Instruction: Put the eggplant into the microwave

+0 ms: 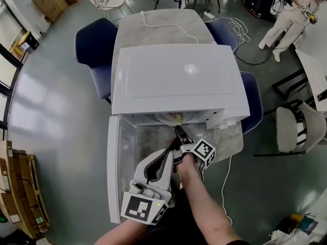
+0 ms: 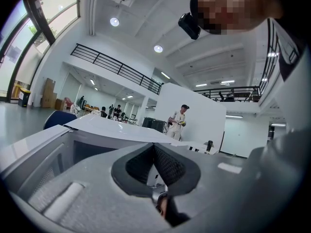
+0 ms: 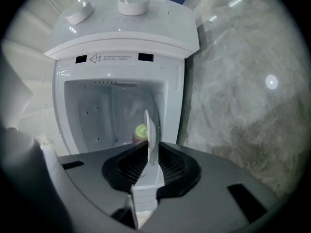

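The white microwave (image 1: 176, 78) stands on a marble table with its door (image 1: 120, 172) swung open to the left. In the right gripper view the eggplant (image 3: 140, 131), purple with a green cap, lies inside the cavity on a white plate (image 3: 149, 130) that shows edge-on. From the head view only its green cap (image 1: 178, 119) peeks out at the opening. My right gripper (image 1: 180, 132) reaches into the opening, and its jaws (image 3: 151, 152) stand open on either side of the plate's rim without pressing it. My left gripper (image 1: 171, 148) hangs just behind, in front of the door, with its pads (image 2: 167, 166) closed and nothing between them.
The marble table (image 1: 153, 27) extends behind the microwave, with a white power cord (image 1: 168, 27) lying on it. Navy chairs (image 1: 94, 47) stand at the left and the right. A person (image 1: 286, 19) stands at the far right. Cardboard boxes (image 1: 53, 1) sit at the back left.
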{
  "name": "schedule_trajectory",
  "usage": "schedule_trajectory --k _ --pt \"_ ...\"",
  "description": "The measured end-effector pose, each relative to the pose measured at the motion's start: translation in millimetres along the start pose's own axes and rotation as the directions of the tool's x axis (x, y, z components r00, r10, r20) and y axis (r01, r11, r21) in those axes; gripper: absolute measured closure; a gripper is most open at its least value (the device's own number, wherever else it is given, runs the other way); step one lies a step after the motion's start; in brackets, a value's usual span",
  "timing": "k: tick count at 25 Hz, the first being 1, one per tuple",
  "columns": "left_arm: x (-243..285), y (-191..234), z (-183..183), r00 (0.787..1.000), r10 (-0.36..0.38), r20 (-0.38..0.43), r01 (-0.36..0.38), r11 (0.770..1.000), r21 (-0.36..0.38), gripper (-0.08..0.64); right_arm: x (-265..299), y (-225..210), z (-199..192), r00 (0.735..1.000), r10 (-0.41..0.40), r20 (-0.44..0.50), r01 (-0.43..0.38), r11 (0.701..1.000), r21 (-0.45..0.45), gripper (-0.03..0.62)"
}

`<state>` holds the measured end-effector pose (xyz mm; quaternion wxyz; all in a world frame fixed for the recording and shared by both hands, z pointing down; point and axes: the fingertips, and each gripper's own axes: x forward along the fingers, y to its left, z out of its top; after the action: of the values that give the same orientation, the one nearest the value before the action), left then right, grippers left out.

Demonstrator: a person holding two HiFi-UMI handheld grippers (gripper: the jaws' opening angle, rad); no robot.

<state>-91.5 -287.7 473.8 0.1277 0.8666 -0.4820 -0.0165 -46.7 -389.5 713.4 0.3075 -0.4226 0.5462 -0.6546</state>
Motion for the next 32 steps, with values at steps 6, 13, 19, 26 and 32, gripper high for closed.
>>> schedule_trajectory --k 6,13,19,26,32 --pt "2.5 -4.0 0.0 1.000 -0.009 -0.001 0.009 1.000 -0.001 0.551 13.8 3.1 7.0 1.000 -0.015 -0.016 0.014 1.000 -0.028 0.589" --pt "4.1 2.0 1.4 1.000 -0.001 0.002 0.001 1.000 -0.002 0.551 30.7 4.4 11.6 1.000 -0.024 -0.020 0.022 0.997 -0.079 0.589" --pt "4.9 6.7 1.4 1.000 0.005 0.000 -0.005 1.000 -0.006 0.551 40.6 11.5 13.9 0.998 -0.042 -0.036 0.036 0.987 -0.157 0.589" --pt "7.1 8.4 -1.2 1.000 0.020 -0.005 -0.020 1.000 -0.012 0.551 42.3 14.9 10.9 0.992 -0.094 -0.088 0.060 0.943 -0.329 0.589" --pt "4.4 6.0 -2.8 0.999 0.036 -0.024 -0.036 0.999 -0.014 0.551 28.9 27.6 8.1 0.989 -0.063 -0.135 0.009 0.929 -0.370 0.589"
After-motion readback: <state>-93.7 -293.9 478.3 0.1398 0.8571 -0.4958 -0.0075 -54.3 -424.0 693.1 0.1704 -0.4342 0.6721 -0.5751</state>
